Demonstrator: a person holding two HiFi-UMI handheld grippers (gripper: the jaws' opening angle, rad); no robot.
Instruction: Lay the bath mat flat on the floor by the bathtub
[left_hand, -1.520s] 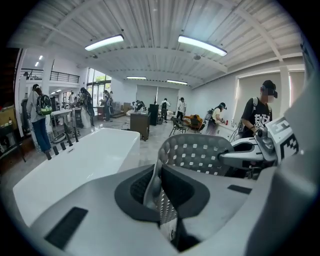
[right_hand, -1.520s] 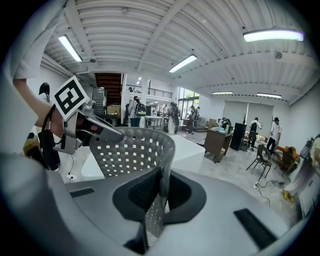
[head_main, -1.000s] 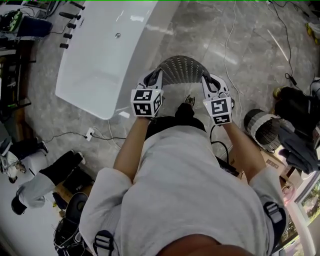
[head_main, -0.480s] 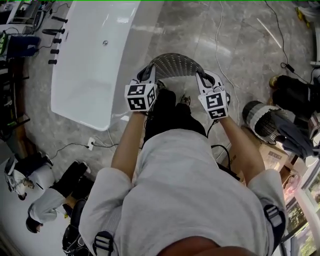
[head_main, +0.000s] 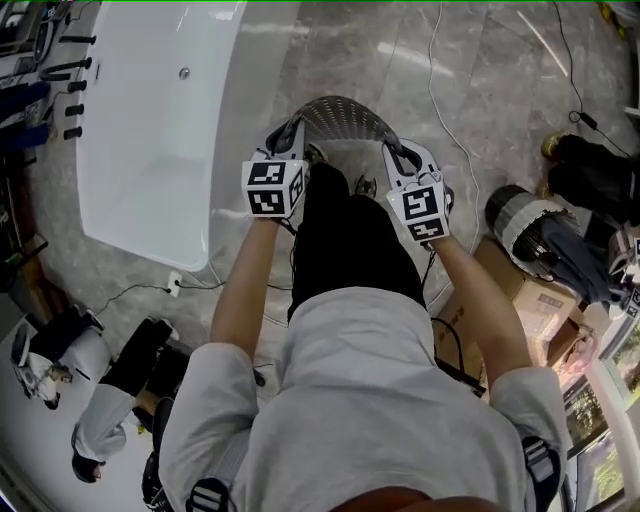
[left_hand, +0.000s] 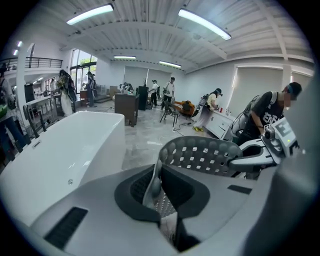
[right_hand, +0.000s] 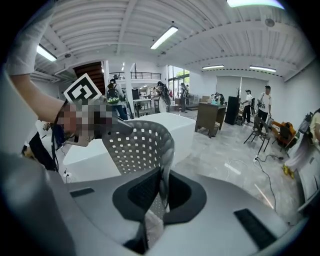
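The left gripper (left_hand: 156, 186) has its jaws drawn narrow, pinched on one edge of the grey perforated bath mat (head_main: 342, 118). The edge stands upright between them. The right gripper (right_hand: 161, 194) is clamped the same way on the opposite edge. Only the two gripper views show these pinches. From the head view the marker cubes cover most of each grip.

The head view alone shows the whole shape. The mat arches from one gripper to the other in an upside-down U, held up in the air in front of the person, clear of the floor (head_main: 490, 110).

Looking along the left gripper, the mat curves off to the right, where the other gripper holds its far end. Along the right gripper it curves to the left, towards the other gripper's marker cube.

The white bathtub (head_main: 150, 130) lies to the left of the left gripper, reaching well beyond it. A white cable (head_main: 434, 90) runs over the grey marble floor beyond the right gripper. A cardboard box (head_main: 512, 282) sits to that gripper's right, nearer the person.

Farther off, only the gripper views open onto the long room. There are strip lights (left_hand: 90, 14) on the ceiling, a dark cabinet (left_hand: 126, 106), and people standing at the far end.
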